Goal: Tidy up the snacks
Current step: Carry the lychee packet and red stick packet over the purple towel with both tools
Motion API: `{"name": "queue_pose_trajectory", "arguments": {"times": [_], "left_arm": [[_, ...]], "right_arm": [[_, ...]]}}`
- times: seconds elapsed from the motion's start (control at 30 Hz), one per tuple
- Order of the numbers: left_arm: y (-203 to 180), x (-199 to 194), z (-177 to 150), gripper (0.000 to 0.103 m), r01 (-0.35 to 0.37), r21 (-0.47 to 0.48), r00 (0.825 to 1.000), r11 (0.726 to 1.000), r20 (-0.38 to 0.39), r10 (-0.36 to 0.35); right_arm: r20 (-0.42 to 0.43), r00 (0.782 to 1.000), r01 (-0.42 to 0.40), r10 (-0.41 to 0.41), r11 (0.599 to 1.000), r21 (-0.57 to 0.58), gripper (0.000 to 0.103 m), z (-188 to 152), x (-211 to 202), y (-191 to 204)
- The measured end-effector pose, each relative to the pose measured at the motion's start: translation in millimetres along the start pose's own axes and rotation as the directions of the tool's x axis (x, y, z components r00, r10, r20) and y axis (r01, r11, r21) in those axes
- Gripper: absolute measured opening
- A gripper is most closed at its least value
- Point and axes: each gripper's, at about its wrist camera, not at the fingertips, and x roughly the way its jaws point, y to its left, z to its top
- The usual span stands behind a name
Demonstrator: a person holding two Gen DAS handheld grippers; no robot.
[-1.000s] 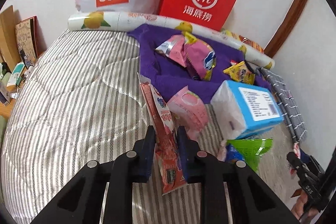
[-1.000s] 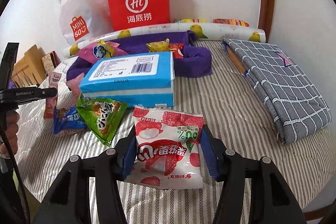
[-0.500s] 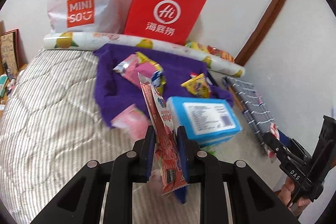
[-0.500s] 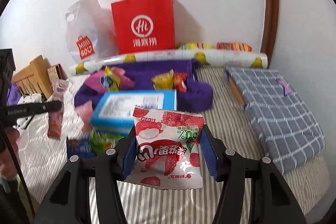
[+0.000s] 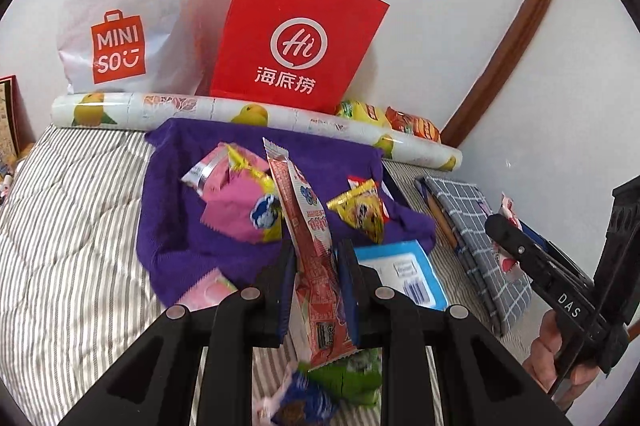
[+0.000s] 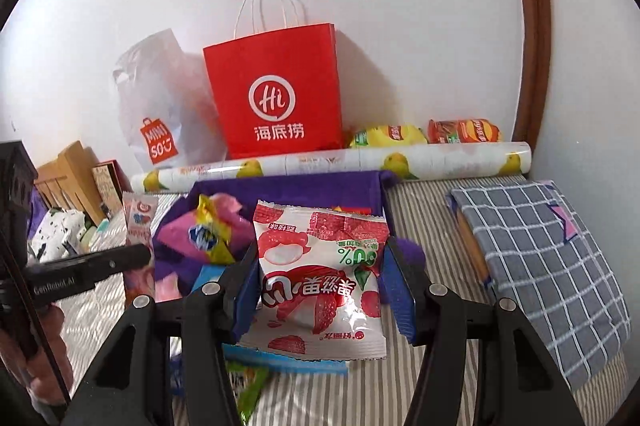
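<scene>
My left gripper is shut on a long red snack stick packet, held upright above the bed. My right gripper is shut on a white and red lychee snack bag, gripped by its two side edges. Both hang over the purple cloth, where a pink snack bag and a yellow snack bag lie. A red paper bag stands against the wall behind. The right gripper shows at the right edge of the left wrist view.
A white plastic Miniso bag leans beside the red one. A fruit-printed roll lies along the wall with two chip bags behind it. A blue tissue pack, green and blue snack bags and a folded checked cloth lie on the striped bed.
Both grippers have risen and moved toward the wall with their packets; the bags against the wall look nearer and the tissue pack and low snacks have slid down under the fingers.
</scene>
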Motion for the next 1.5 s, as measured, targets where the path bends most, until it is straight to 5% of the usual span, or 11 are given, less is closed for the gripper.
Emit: {"name": "queue_pose_trajectory", "arguments": {"times": [0.6,0.87,0.97,1.1,1.5], "left_arm": [[5,62,63,0.020,0.008,-0.033,1.000,0.999,0.029,-0.007],[25,73,49,0.020,0.017,-0.081,0.999,0.997,0.033,-0.014],[31,73,47,0.020,0.039,-0.103,0.998,0.994,0.043,-0.035],[27,73,44,0.020,-0.020,-0.067,0.998,0.998,0.062,0.025],[31,80,41,0.020,0.017,-0.092,0.999,0.996,0.052,-0.012]], "right_arm": [[0.017,1.000,0.017,-0.016,0.999,-0.045,0.056,59,75,8],[-0.043,0.997,0.066,-0.066,0.998,-0.003,0.056,37,114,-11],[-0.041,0.993,0.108,-0.109,0.994,-0.018,0.056,31,116,-18],[-0.048,0.994,0.101,-0.100,0.995,0.017,0.056,31,116,-27],[-0.044,0.991,0.125,-0.126,0.992,-0.027,0.056,28,117,-22]]}}
